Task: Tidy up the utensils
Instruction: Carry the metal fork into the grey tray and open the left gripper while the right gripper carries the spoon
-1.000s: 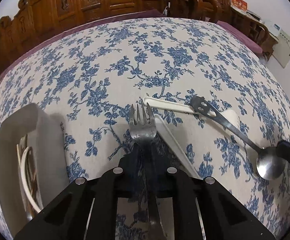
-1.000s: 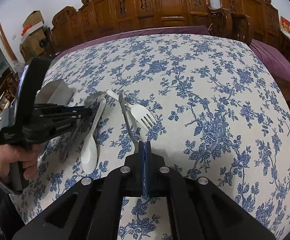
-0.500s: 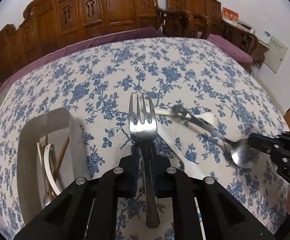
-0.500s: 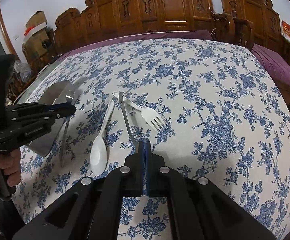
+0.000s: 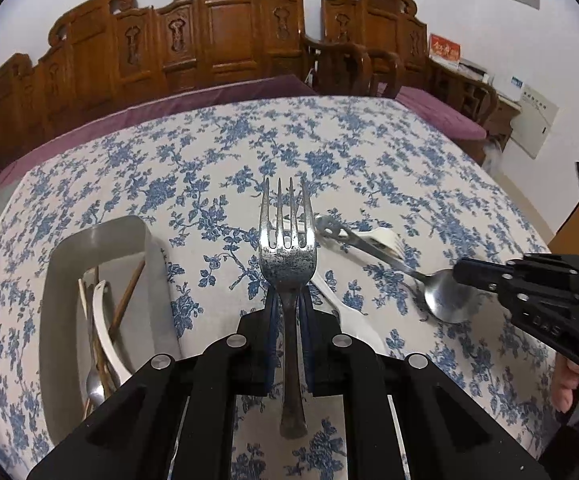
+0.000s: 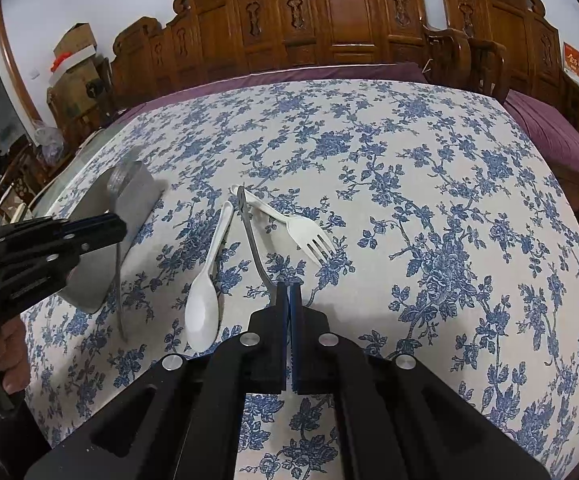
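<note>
My left gripper (image 5: pixel 287 300) is shut on a metal fork (image 5: pixel 287 240) and holds it above the table, tines forward; from the right wrist view the gripper (image 6: pixel 105 226) and the fork handle (image 6: pixel 119 292) show at left. My right gripper (image 6: pixel 288 292) is shut on the bowl of a metal spoon (image 6: pixel 249 232), seen in the left wrist view (image 5: pixel 445 300), which lies on the cloth. A white plastic spoon (image 6: pixel 205 292) and a white plastic fork (image 6: pixel 297 228) lie beside it. A grey utensil tray (image 5: pixel 69 264) sits left, holding chopsticks and spoons.
The table wears a blue-flowered cloth (image 6: pixel 429 200) with a purple edge. Carved wooden chairs (image 6: pixel 329 20) stand along the far side. The tray also shows in the right wrist view (image 6: pixel 129 200), just beyond my left gripper.
My left gripper has lifted the metal fork up and drawn back, nearer the tray. My right gripper stays shut on the metal spoon's bowl, almost still.
</note>
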A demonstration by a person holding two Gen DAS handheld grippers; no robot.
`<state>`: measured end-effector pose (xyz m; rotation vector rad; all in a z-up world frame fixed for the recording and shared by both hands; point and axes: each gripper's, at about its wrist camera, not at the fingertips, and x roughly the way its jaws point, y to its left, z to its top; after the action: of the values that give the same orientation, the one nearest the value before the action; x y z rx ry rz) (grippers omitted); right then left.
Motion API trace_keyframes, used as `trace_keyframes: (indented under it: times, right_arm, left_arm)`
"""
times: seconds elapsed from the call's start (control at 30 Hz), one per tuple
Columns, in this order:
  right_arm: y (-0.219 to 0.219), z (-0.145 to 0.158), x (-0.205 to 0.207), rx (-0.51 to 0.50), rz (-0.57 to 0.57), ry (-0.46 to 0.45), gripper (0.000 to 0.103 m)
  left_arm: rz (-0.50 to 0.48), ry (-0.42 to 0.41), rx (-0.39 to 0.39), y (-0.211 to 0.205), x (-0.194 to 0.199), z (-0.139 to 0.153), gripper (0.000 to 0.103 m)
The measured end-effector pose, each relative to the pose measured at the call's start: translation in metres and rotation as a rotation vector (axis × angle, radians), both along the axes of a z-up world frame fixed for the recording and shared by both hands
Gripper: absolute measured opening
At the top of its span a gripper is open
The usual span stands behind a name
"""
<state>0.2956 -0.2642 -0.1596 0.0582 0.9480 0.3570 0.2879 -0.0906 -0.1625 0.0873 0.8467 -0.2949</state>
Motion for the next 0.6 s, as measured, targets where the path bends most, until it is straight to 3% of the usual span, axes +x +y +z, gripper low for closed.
trace_keyframes:
  times: [0.6]
  right_arm:
    - [0.012, 0.009, -0.008, -0.008, 0.018, -0.038, 0.002]
  left_arm:
    - [-0.001, -0.122, -0.035, 0.013, -0.036, 0.033, 0.009]
